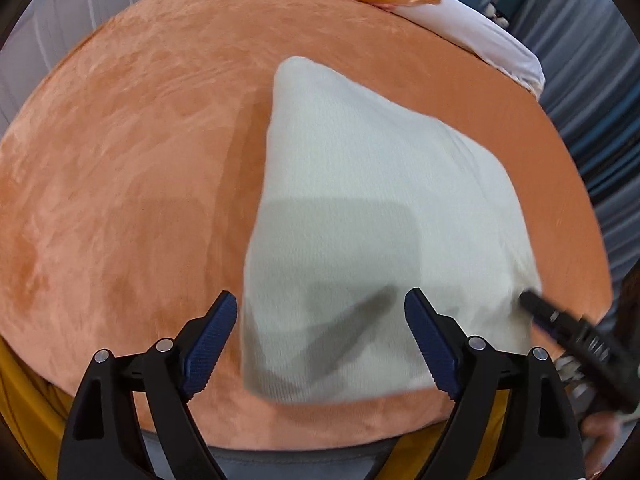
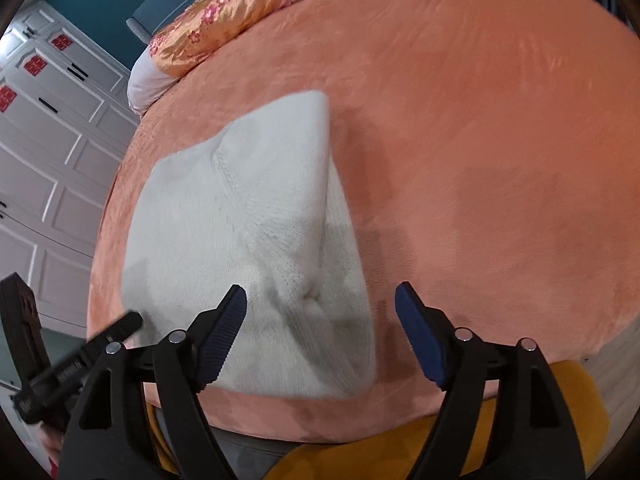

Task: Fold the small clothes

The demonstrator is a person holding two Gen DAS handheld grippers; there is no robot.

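So the bed (image 1: 120, 160) is covered in a fuzzy orange plush blanket (image 2: 480, 120) that runs right out to the near edge. A white knit garment (image 1: 360, 208) lies folded flat on it, close to that near edge, roughly wedge-shaped and narrowing toward the head of the bed. Up at the far end a shiny orange satin pillow with pink flowers (image 2: 228, 12) rests on a white pillow (image 1: 488, 36).

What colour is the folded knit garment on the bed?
The garment is off-white, a plain knit with no print; the right wrist view shows its texture best.
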